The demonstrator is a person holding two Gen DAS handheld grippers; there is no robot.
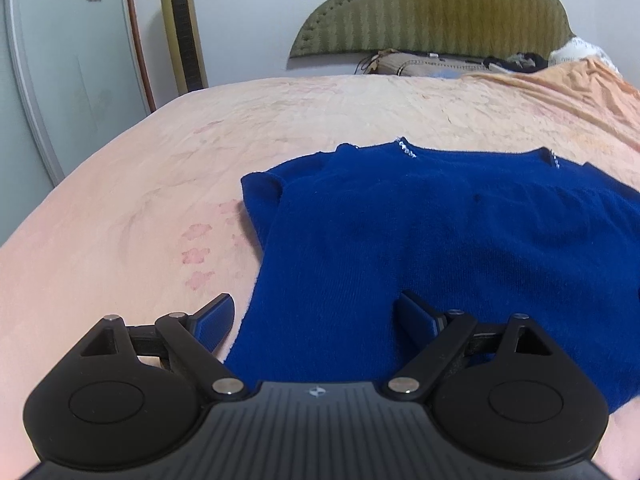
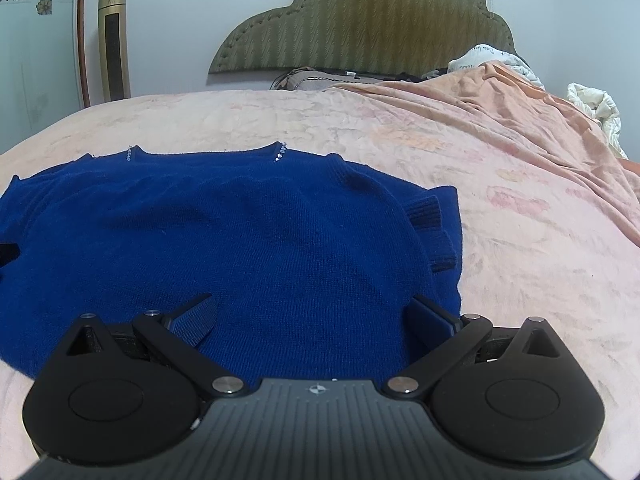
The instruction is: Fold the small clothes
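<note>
A small blue knit sweater [image 1: 420, 240] lies flat on the pink bedspread [image 1: 120, 200], neckline with silver beads toward the headboard. My left gripper [image 1: 316, 312] stands open over the sweater's near left hem, its left finger beyond the cloth's edge, nothing pinched. In the right wrist view the same sweater [image 2: 240, 232] shows its sleeves folded in at the right side, ribbed cuffs [image 2: 430, 216] on top. My right gripper [image 2: 314, 312] is open above the near right hem, holding nothing.
A green padded headboard [image 1: 432, 12] stands at the far end, with a pillow and dark items [image 1: 440, 65] below it. A gold tower fan [image 1: 184, 28] and a glass door [image 1: 60, 72] are at the left. A rumpled blanket ridge [image 2: 520, 120] rises on the right.
</note>
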